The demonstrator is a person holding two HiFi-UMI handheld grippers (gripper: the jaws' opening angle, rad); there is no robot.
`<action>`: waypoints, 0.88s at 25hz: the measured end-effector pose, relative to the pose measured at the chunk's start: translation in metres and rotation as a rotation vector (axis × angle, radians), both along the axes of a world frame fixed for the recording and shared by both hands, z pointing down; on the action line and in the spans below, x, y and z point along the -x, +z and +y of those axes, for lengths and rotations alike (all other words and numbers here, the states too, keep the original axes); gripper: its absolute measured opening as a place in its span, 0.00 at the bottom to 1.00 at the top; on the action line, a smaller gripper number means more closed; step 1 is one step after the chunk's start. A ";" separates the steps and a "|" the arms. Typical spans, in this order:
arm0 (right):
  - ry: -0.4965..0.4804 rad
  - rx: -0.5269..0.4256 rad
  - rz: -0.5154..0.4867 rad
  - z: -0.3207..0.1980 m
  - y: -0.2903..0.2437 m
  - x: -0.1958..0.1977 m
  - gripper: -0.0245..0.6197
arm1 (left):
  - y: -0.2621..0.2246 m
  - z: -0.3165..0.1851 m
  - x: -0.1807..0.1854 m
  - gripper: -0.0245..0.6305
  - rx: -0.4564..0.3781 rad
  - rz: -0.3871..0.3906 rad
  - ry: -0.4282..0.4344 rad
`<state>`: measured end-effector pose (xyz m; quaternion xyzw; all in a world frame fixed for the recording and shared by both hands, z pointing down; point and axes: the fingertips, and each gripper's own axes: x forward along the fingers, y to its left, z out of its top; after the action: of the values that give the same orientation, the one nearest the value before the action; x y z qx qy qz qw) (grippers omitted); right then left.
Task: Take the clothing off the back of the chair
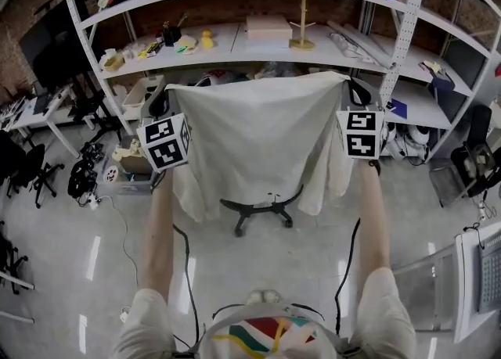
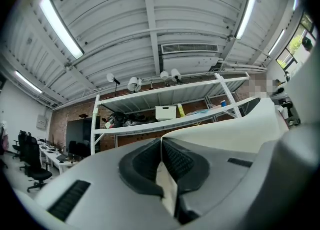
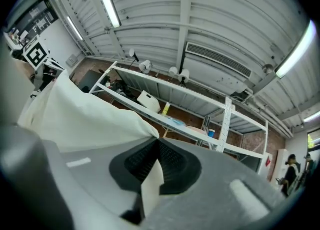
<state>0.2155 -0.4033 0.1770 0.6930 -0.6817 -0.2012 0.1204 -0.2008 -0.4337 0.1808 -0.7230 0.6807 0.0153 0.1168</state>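
A white garment hangs spread out in the air between my two grippers, in front of the shelves. My left gripper is shut on its top left corner, and my right gripper is shut on its top right corner. Below the hem only the black star base of the chair shows; the chair's back is hidden behind the cloth. In the left gripper view the jaws pinch a fold of white cloth. The right gripper view shows the same, jaws closed on cloth, the garment stretching off to the left.
A white shelving unit full of small items stands behind the chair. Black office chairs and desks are at the left, boxes and cables on the floor beside them. A white wire rack stands at the right.
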 end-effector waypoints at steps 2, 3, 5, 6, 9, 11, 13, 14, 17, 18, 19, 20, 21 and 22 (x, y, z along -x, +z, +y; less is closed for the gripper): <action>-0.001 -0.032 0.004 0.007 -0.019 0.001 0.05 | -0.017 0.005 -0.001 0.06 -0.025 0.011 0.002; -0.001 -0.049 0.006 0.010 -0.028 0.001 0.05 | -0.027 0.008 -0.003 0.06 -0.041 0.014 0.003; 0.004 -0.086 0.010 0.019 -0.048 -0.001 0.05 | -0.049 0.015 -0.006 0.06 -0.077 0.011 0.007; 0.005 -0.105 0.012 0.023 -0.058 -0.001 0.05 | -0.060 0.018 -0.007 0.06 -0.096 0.008 0.009; 0.001 -0.163 0.019 0.038 -0.090 0.001 0.05 | -0.093 0.030 -0.006 0.06 -0.150 0.011 0.009; -0.004 -0.202 0.023 0.048 -0.111 0.003 0.05 | -0.115 0.038 -0.006 0.06 -0.183 0.016 0.010; -0.009 -0.239 0.027 0.058 -0.130 0.006 0.05 | -0.135 0.048 -0.008 0.06 -0.216 0.018 0.013; -0.010 -0.258 0.030 0.064 -0.139 0.007 0.05 | -0.145 0.053 -0.008 0.06 -0.234 0.018 0.015; -0.014 -0.313 0.032 0.082 -0.166 0.009 0.05 | -0.175 0.070 -0.008 0.06 -0.281 0.014 0.016; -0.016 -0.331 0.032 0.087 -0.175 0.010 0.05 | -0.185 0.075 -0.007 0.06 -0.296 0.012 0.014; -0.018 -0.348 0.031 0.093 -0.184 0.011 0.05 | -0.195 0.080 -0.006 0.06 -0.310 0.010 0.013; -0.020 -0.364 0.032 0.097 -0.193 0.012 0.05 | -0.204 0.086 -0.005 0.06 -0.324 0.008 0.012; -0.022 -0.379 0.034 0.102 -0.201 0.014 0.05 | -0.213 0.092 -0.006 0.06 -0.338 0.005 0.011; -0.026 -0.393 0.038 0.107 -0.209 0.015 0.05 | -0.221 0.098 -0.006 0.06 -0.351 0.001 0.010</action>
<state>0.2005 -0.2967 -0.0321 0.6905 -0.6357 -0.3451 -0.0072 -0.1944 -0.3357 -0.0402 -0.6947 0.6643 0.1347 0.2408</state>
